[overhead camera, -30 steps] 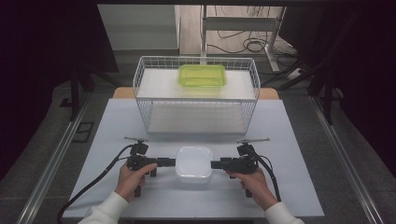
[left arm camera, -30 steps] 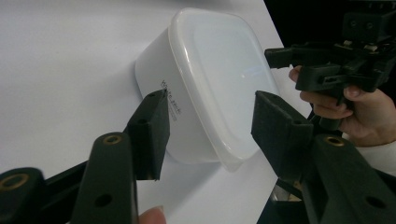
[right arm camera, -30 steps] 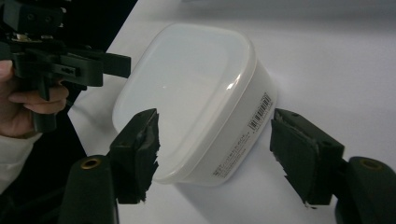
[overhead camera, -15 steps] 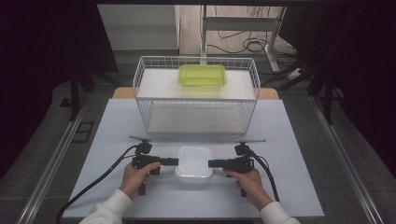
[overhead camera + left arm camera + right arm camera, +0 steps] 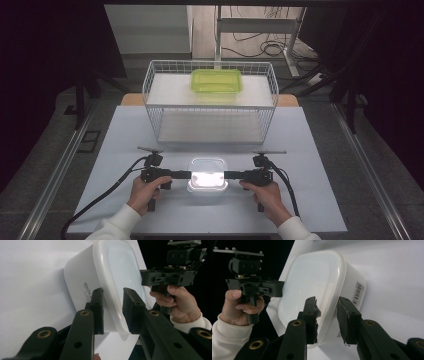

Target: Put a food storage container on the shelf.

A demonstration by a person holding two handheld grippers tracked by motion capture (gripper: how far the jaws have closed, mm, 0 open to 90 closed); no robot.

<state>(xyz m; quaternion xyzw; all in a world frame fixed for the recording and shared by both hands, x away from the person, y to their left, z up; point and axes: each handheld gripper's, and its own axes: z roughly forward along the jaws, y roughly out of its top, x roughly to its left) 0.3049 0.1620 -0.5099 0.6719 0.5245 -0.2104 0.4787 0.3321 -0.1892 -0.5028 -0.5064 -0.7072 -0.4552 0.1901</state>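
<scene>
A person sits at the near edge of a white table (image 5: pixel 150 130) and holds one gripper in each hand. Between the two grippers a white plastic container (image 5: pixel 207 174) with a translucent lid rests on the table, close to the person's side and well apart from the wire basket (image 5: pixel 209 102) that stands farther back. The left gripper (image 5: pixel 186 174) comes to the container from its left end, and the right gripper (image 5: pixel 229 174) comes from its right end, so the two point toward each other with the container in the middle. In the left gripper view, the left gripper (image 5: pixel 113 308) has one jaw on the container's side wall and the other over the lid, with the lid's rim between them; the jaws have just been closing, and they look close to the rim, but it is not possible to tell if the pads already press on it. In the right gripper view, the right gripper (image 5: pixel 327 317) stands the same way, one jaw over the lid and one on the side wall near a barcode label (image 5: pixel 359 293); its jaws have also just been closing, and firm contact cannot be told. In the wire basket, on its raised shelf, lies a green container (image 5: pixel 216 80).
</scene>
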